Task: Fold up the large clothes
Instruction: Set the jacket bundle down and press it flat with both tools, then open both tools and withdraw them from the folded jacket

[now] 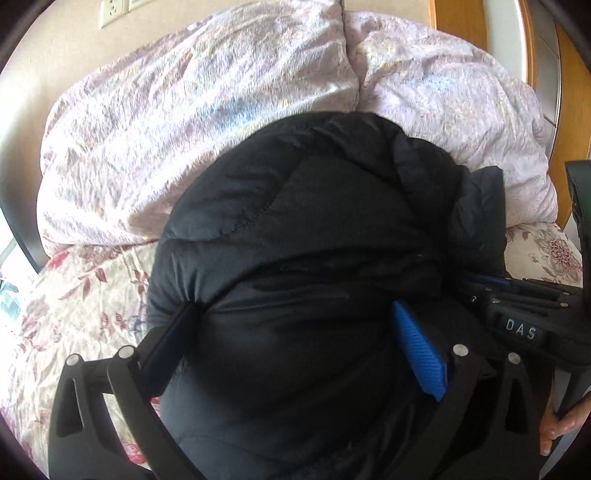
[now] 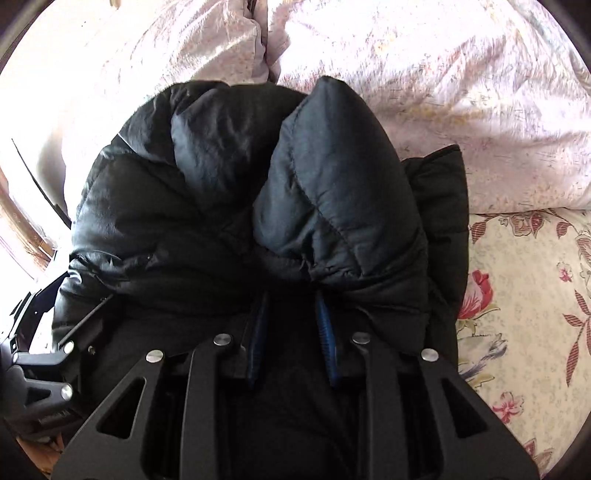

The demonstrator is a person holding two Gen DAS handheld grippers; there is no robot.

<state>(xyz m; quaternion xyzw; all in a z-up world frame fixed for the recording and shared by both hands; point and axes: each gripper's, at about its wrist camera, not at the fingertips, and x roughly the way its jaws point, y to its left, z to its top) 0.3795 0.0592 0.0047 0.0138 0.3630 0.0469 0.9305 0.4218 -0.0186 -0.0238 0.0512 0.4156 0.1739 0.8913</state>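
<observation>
A black puffer jacket lies bunched on the flowered bed sheet. It also fills the right wrist view. My left gripper has its jaws spread wide around a thick fold of the jacket, blue pad on the right, both fingers pressing into the padding. My right gripper is shut on a puffy fold of the jacket, its blue pads close together with fabric pinched between. The right gripper's body shows at the right edge of the left wrist view.
A crumpled pale lilac duvet is heaped behind the jacket, also in the right wrist view. A wooden headboard or door frame stands at the back right. A wall socket sits at the top left.
</observation>
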